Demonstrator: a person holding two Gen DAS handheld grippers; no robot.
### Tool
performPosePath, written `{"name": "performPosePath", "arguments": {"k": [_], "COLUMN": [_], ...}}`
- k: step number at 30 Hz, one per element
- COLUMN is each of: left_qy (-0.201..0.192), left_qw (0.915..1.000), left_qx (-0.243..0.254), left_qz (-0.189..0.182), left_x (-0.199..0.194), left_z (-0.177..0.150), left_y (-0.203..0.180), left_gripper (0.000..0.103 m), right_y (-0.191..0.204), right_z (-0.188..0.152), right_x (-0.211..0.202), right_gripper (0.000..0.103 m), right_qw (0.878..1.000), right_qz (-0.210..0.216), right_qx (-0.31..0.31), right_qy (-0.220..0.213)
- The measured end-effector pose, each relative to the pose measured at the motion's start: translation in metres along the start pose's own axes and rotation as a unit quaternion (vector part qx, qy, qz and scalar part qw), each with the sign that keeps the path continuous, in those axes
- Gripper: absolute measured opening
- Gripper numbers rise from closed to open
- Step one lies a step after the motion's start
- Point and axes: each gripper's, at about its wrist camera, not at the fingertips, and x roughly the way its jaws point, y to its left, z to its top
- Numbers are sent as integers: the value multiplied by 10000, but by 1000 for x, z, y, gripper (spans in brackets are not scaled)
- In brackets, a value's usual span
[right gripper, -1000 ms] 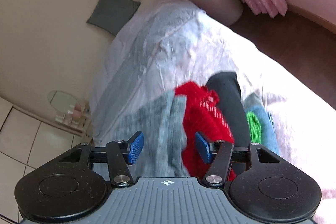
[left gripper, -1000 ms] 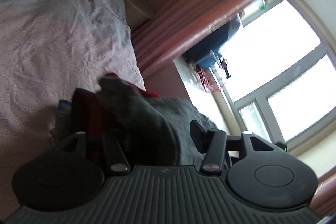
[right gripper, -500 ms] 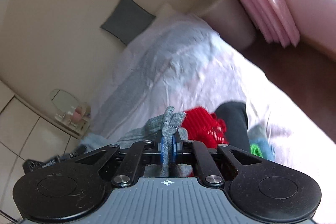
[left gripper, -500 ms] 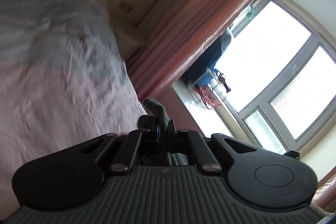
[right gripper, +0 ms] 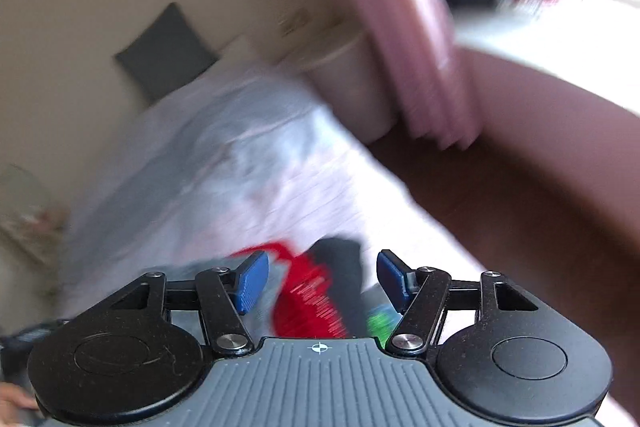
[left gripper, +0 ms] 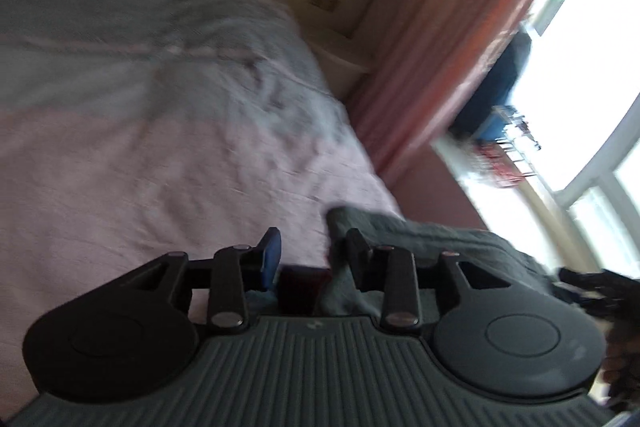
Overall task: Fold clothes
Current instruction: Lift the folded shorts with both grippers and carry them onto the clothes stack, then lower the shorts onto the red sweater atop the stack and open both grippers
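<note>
Both views are motion-blurred. My left gripper (left gripper: 314, 255) is open above the pale pink bedspread (left gripper: 160, 155). A grey knit garment (left gripper: 432, 239) lies by its right finger and trails to the right; a dark red cloth (left gripper: 300, 283) shows low between the jaws. My right gripper (right gripper: 320, 277) is open too, with nothing between its blue pads. Beyond it lies a heap of clothes: a red knit (right gripper: 312, 303), a black piece (right gripper: 340, 267), a green bit (right gripper: 378, 323) and a strip of grey (right gripper: 212, 267) at the left pad.
The bed (right gripper: 224, 163) runs back to a grey pillow (right gripper: 168, 51) at the wall. Pink curtains (left gripper: 452, 39) and a bright window (left gripper: 580, 75) are to the right, with brown floor (right gripper: 520, 187) past the bed's edge. A hand (left gripper: 624, 359) shows at the lower right.
Both grippers were shut on the grey garment half a second ago and now stand open; the garment has dropped back onto the bed. Both cameras have swung.
</note>
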Motion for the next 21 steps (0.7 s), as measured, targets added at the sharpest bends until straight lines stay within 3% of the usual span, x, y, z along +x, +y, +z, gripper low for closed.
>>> {"name": "performPosePath", "arguments": {"k": [3,8,11,12,16,21], "left_qy": [-226,-254,-120,-58,53,-120], "left_qw": [9975,9945,9902,9888,9825,9872], "left_qx": [588,969,1320,1415,1859,1587], "left_qz": [329,-311,-450,-472,-65,-22], "left_x": [-24,-25,-5,3,33,44], "left_z": [14,16,0,-7,-44,-68], "left_y": [-37,-106,-139,-147,-157,-144], "left_gripper": [27,27,27,27,28,29], "right_y": [24,87,106,106,95,75], "right_z": [2,-22,-50,-58,-81,-96], "right_x": [-20,-21,1,9,36,52], "right_gripper": [63,61,46,45,45,45], "right_qw": [9982,9906,9855,9848,9804,9748], "right_qz": [-385,-288,-526,-662,-952,-816], "right_qx": [-336,-1232,-1549,-1549,-1667,-2014], "right_qy": [-318,-522,-457,-418,-444,-501]}}
